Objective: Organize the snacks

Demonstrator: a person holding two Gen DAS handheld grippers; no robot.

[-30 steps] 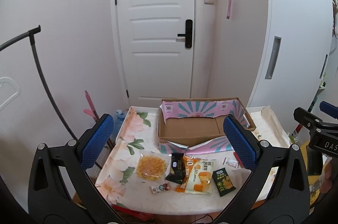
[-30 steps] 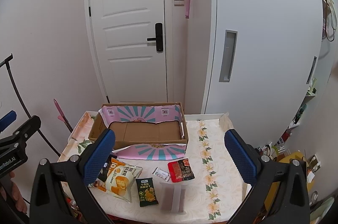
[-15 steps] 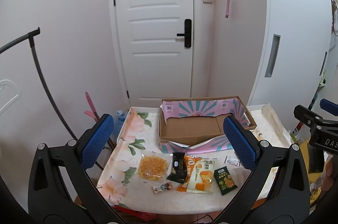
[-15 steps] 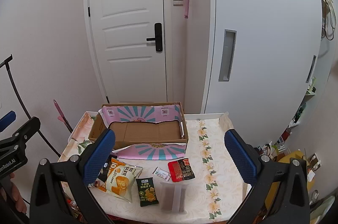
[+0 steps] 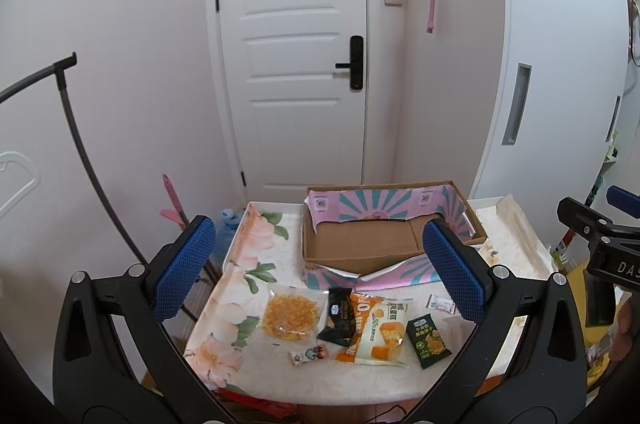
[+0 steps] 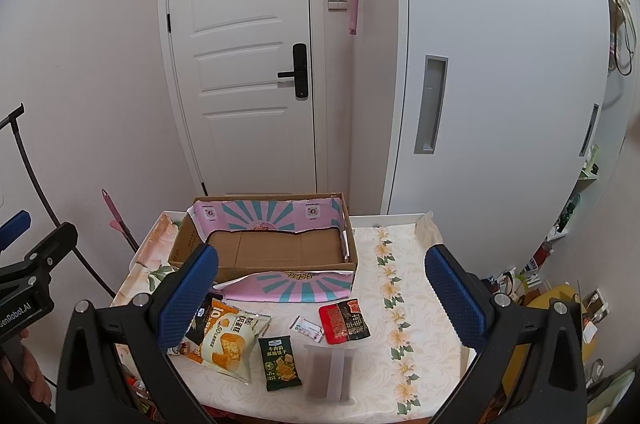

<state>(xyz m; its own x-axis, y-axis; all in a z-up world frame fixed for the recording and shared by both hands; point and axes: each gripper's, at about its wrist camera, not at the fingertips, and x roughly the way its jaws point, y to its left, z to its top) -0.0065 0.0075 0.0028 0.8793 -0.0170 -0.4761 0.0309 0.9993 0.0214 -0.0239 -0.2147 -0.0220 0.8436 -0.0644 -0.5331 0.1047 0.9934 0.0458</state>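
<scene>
The left gripper [image 5: 318,266] is seen with its blue-padded fingers [image 5: 182,266] spread wide apart; nothing is held or touched by them. The right gripper [image 6: 320,298] is likewise held wide open above the bench [image 6: 420,308], with nothing between its fingers [image 6: 454,298].

In the left wrist view, the snacks are laid along the lower centre of the frame, on the near part of the floral-covered bench. At the left, a clear packet of yellow snack [image 5: 294,312] is seen lying flat. Below it, a small wrapped candy [image 5: 309,355] lies with its long axis across the frame. Next, a black packet [image 5: 339,316] is overlapped with an orange and white bag [image 5: 378,330], whose long axis runs up and down the frame. Just right of it, a dark green biscuit packet [image 5: 429,336] is tilted slightly.

In the right wrist view, a small white sachet [image 6: 308,328] is seen at centre, then a red and black packet [image 6: 344,316] and, below them, a translucent wrapped bar [image 6: 329,372] standing lengthwise.

Behind the snacks, in mid-frame, an open cardboard box [image 5: 360,244] with pink and teal striped lining is set.
</scene>
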